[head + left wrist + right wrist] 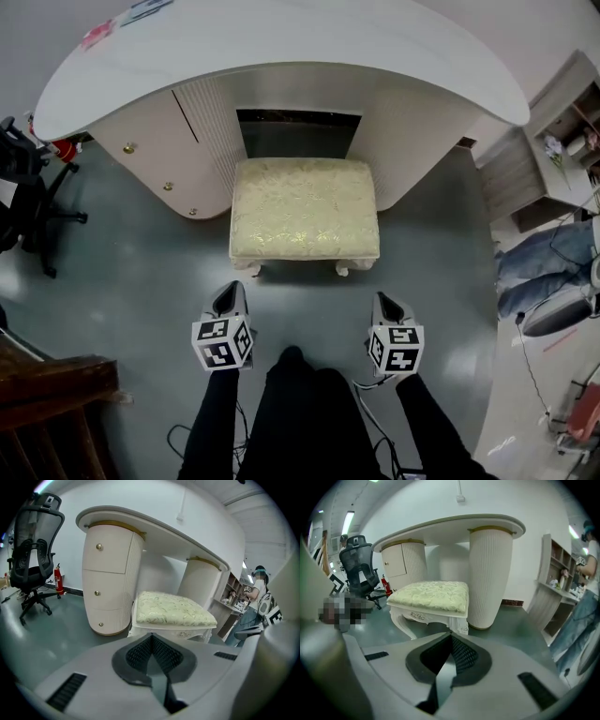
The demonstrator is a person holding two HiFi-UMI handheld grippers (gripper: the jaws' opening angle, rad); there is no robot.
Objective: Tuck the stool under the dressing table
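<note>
The stool (305, 206) has a cream-gold patterned cushion and white carved legs. It stands on the grey floor with its far edge at the mouth of the knee opening of the white curved dressing table (281, 47). Its near legs are out on the open floor. My left gripper (228, 295) is shut and empty, a short way in front of the stool's near left corner. My right gripper (386, 305) is also shut and empty, just off the near right corner. The left gripper (151, 637) faces the stool (173, 609) and the table (154, 531). The right gripper (451, 637) faces the stool (431, 595) and the table (454, 527).
A black office chair (23, 187) stands left of the table, with a red extinguisher (57, 580) behind it. Dark wooden furniture (52, 403) is at the lower left. At the right are shelves (562, 122) and a person in jeans (544, 267). Cables lie by my feet.
</note>
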